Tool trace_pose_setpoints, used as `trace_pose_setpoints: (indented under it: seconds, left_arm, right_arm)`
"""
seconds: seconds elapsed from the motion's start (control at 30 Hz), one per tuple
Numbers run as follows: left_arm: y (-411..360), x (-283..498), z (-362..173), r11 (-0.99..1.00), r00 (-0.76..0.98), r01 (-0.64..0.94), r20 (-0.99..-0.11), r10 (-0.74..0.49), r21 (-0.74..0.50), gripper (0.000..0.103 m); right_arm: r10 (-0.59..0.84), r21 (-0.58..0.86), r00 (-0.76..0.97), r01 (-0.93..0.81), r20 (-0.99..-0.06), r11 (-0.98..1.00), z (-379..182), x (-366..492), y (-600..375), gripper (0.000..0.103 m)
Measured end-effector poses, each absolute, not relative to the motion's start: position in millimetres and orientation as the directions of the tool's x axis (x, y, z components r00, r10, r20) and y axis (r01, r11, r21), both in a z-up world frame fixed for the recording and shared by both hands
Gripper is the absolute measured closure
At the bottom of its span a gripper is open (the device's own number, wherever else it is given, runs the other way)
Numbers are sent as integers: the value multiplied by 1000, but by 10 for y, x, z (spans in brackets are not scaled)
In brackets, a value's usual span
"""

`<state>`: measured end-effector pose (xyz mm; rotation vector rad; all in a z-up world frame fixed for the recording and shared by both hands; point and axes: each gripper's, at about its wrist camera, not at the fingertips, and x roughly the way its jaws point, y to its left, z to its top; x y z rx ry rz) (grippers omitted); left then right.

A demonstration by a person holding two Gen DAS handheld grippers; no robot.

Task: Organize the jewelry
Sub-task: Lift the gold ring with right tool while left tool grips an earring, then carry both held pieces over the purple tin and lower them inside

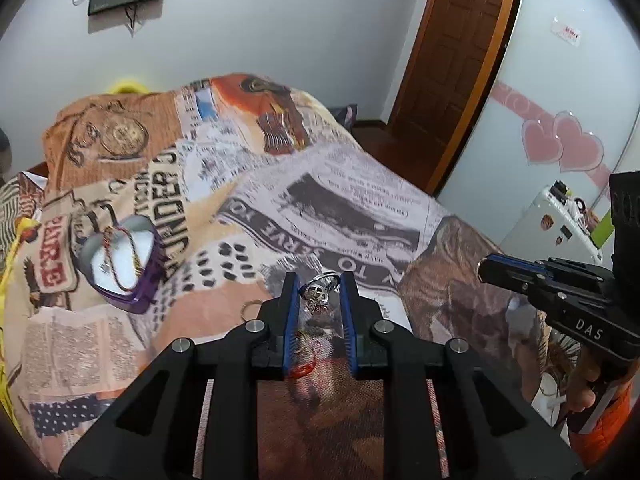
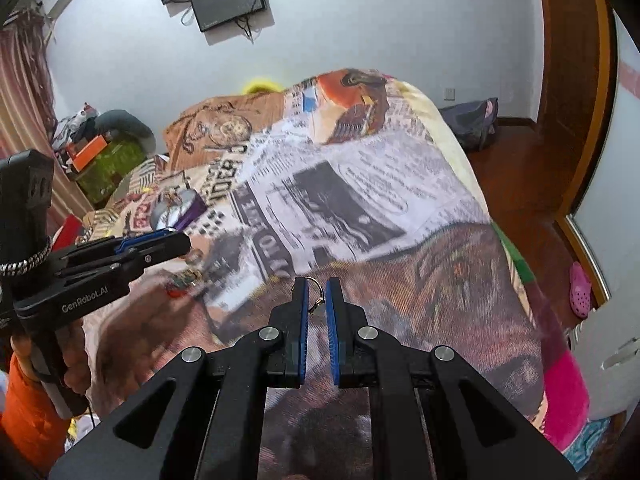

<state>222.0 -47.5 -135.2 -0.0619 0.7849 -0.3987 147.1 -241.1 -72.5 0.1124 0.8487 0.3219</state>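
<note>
From the left wrist camera, the left gripper hovers over the newspaper-print bedspread with its blue pads moderately apart, framing a silver ring with a round openwork face. I cannot tell whether the pads touch it or it simply lies on the cloth between them. A thin gold hoop lies just left of the fingers, and red thread sits nearer the camera. Further left, a purple-walled box holds a braided cord bracelet. The right gripper shows at the right edge.

From the right wrist camera, the right gripper has its pads narrowly apart around a small gold hoop, which seems lightly pinched or hanging against the left pad.

These pieces look light, stiff and slippery; gripping across the band, rather than the ornament, seems safest.
</note>
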Motion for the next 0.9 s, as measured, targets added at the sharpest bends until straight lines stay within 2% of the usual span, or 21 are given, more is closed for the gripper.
trace_pose_setpoints:
  seconds: [0.37, 0.9]
  left_arm:
    - [25, 2036, -1058, 950, 722, 245, -618, -311, -192, 84]
    - [805, 2071, -918, 979, 794, 99, -579, -186, -178, 84]
  right_arm:
    - [379, 219, 647, -316, -662, 923, -403, 1628, -2001, 95]
    - [479, 195, 634, -465, -607, 863, -39, 1952, -1195, 95]
